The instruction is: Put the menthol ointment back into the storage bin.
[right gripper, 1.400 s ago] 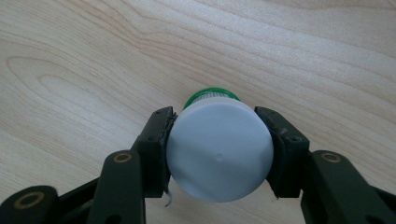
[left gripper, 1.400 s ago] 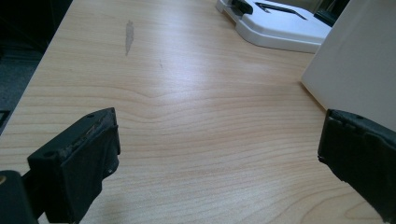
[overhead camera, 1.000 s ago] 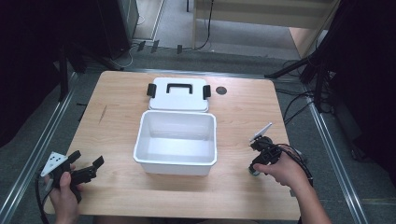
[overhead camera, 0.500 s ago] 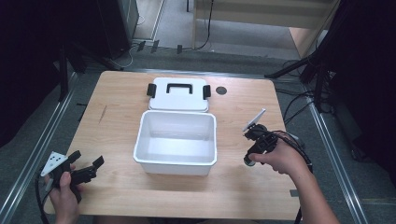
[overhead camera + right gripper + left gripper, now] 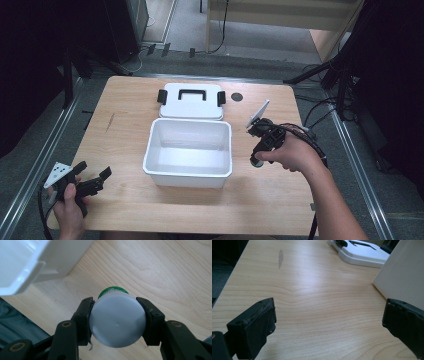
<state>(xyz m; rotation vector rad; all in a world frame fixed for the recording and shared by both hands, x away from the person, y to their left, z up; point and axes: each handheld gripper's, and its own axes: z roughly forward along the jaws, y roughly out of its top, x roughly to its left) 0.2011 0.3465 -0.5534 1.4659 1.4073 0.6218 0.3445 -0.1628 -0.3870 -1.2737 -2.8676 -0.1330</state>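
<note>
Right gripper clenched on a grey-capped bottle, green band at its far end, right of centre just beside the white bin. Bottle possibly clear of the surface. Left gripper released, lower left. Lid behind bin.

Bottle body behind its cap

Lid behind bin — bottle right.

open white bin mid-table, its lid just behind, bare wood free to the left and right
</note>
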